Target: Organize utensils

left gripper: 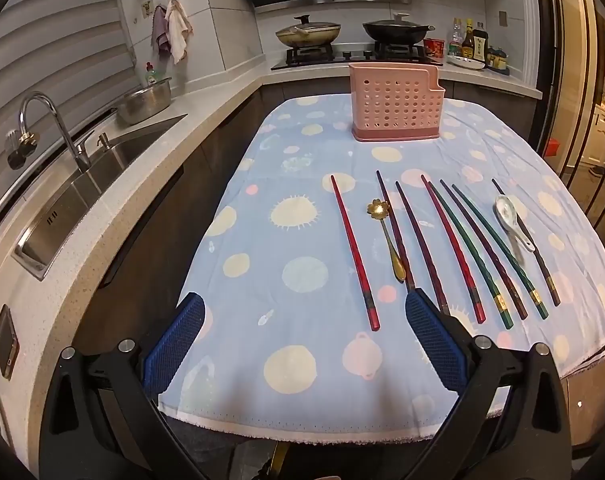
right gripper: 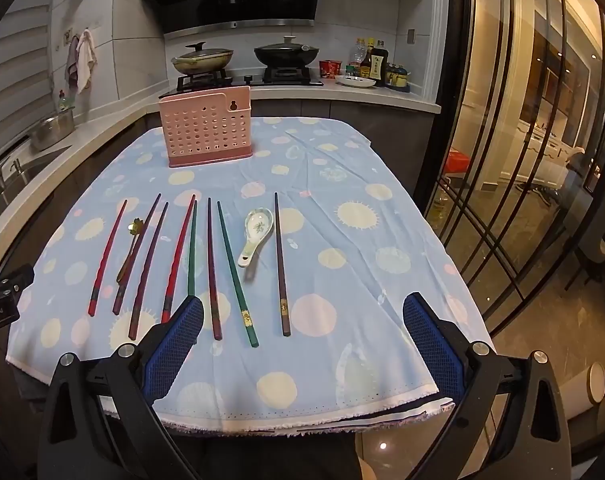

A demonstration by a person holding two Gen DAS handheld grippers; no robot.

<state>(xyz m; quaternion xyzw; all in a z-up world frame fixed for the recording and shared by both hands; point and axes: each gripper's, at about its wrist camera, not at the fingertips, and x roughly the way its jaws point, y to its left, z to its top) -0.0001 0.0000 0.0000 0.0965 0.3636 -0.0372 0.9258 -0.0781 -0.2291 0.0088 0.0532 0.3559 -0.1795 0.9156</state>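
Observation:
Several chopsticks lie side by side on the blue dotted tablecloth (left gripper: 294,184): red (left gripper: 352,248), purple, green (left gripper: 468,256) and brown ones (right gripper: 280,268). A gold flower spoon (left gripper: 386,236) lies among the left ones. A white ceramic spoon (left gripper: 510,216) (right gripper: 256,232) lies near the right ones. A pink perforated utensil holder (left gripper: 396,104) (right gripper: 206,130) stands at the table's far side. My left gripper (left gripper: 304,308) is open and empty above the near edge. My right gripper (right gripper: 302,312) is open and empty, near the chopstick ends.
A counter with a sink (left gripper: 82,196) and tap runs along the left. A stove with two lidded pans (left gripper: 308,32) and bottles (left gripper: 468,42) stands behind the table. Glass doors (right gripper: 522,160) are on the right.

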